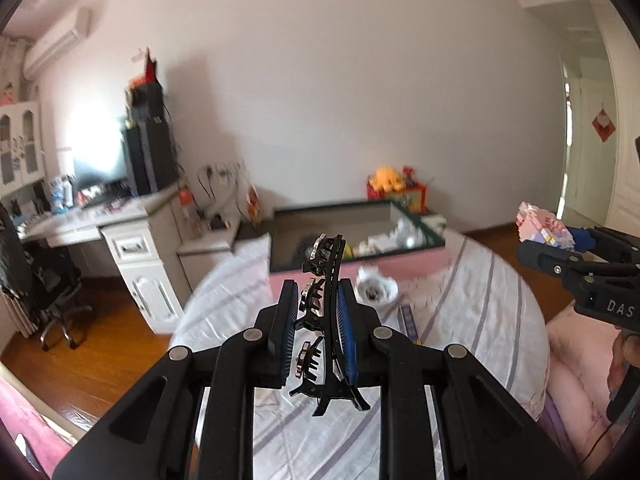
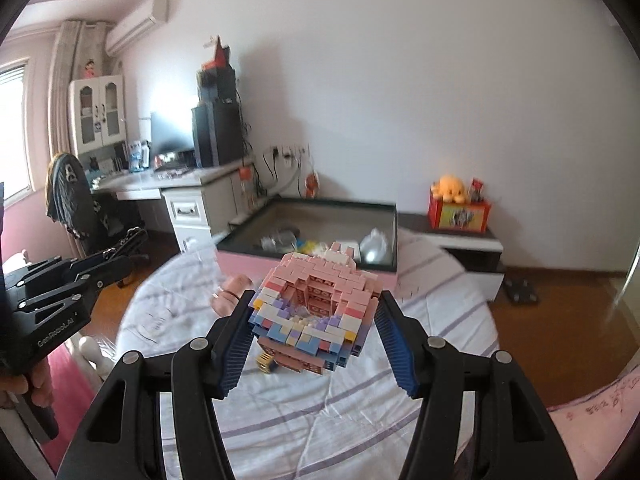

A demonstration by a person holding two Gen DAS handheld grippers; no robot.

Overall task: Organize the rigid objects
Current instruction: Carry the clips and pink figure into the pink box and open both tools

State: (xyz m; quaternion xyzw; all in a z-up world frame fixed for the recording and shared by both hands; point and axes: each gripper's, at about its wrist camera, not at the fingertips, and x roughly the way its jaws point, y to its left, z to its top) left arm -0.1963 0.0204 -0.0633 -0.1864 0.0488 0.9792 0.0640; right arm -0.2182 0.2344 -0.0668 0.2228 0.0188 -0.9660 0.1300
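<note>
My left gripper [image 1: 318, 322] has its jaws narrow, clamped on a black hair clip [image 1: 324, 320] standing upright between the blue pads [image 1: 347, 320], held up over the striped bedsheet [image 1: 472, 312]. My right gripper [image 2: 316, 334] has its jaws wide, squeezing a pastel brick model [image 2: 316, 312]; left pad touching its side, right pad contact unclear. The model is in the air above the bed, in front of the dark-rimmed storage box [image 2: 394, 236]. A small yellow-blue brick piece [image 2: 265, 363] lies on the sheet below it.
</note>
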